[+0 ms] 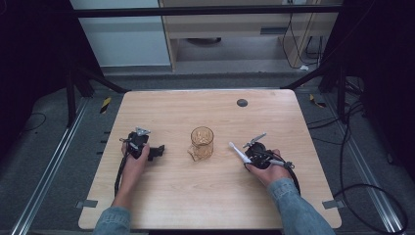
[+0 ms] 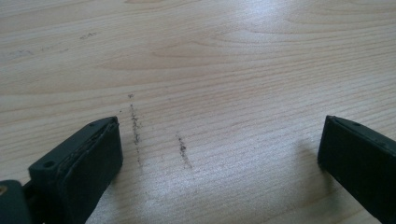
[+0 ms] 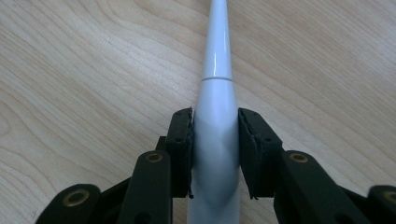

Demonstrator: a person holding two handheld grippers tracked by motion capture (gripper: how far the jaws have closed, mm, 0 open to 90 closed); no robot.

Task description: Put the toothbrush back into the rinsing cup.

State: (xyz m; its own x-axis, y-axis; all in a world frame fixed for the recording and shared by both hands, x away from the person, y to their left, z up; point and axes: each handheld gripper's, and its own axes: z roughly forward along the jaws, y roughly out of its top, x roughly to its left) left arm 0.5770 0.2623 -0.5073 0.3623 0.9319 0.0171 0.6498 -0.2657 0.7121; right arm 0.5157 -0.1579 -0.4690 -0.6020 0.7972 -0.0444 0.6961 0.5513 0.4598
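Note:
An amber patterned glass (image 1: 202,142) stands upright near the middle of the wooden table (image 1: 186,200). To its right, my right gripper (image 1: 248,156) is shut on a slim white tapered stick (image 1: 238,152), perhaps a toothbrush handle, whose free end points up and left toward the glass. In the right gripper view both pads (image 3: 181,140) press the thick part of the white stick (image 3: 216,93), which lies low over the wood. My left gripper (image 1: 157,152) rests on the table left of the glass, jaws wide apart with only bare wood (image 2: 210,70) between them (image 2: 219,149).
A small dark round disc (image 1: 242,103) sits in the table near its far edge. Cables trail from both grippers toward the near edge. Dark frame legs and cables stand on the floor around the table.

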